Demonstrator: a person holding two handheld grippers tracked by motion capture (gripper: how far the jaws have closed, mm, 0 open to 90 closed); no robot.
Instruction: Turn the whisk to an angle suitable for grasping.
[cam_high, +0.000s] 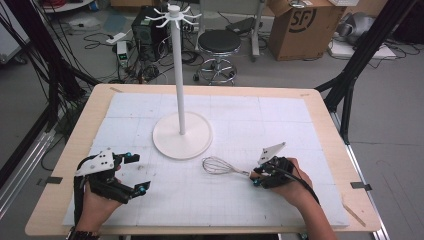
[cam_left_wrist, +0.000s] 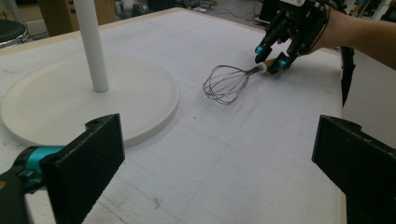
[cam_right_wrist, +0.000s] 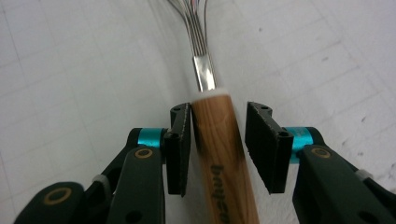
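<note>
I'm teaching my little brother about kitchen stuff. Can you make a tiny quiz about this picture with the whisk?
1. Which tongs have the whisk handle between them: left tongs or right tongs?
2. True or false: the whisk hangs from the top of the white stand.
3. Fill in: the whisk's handle is made of ____.

Key:
1. The right tongs; there is still a gap on one side of the handle.
2. False; it lies on the white mat.
3. Wood.

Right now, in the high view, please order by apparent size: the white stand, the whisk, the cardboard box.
1. white stand, the largest.
2. cardboard box, though it stands farther from the camera.
3. whisk, clearly the smallest.
</note>
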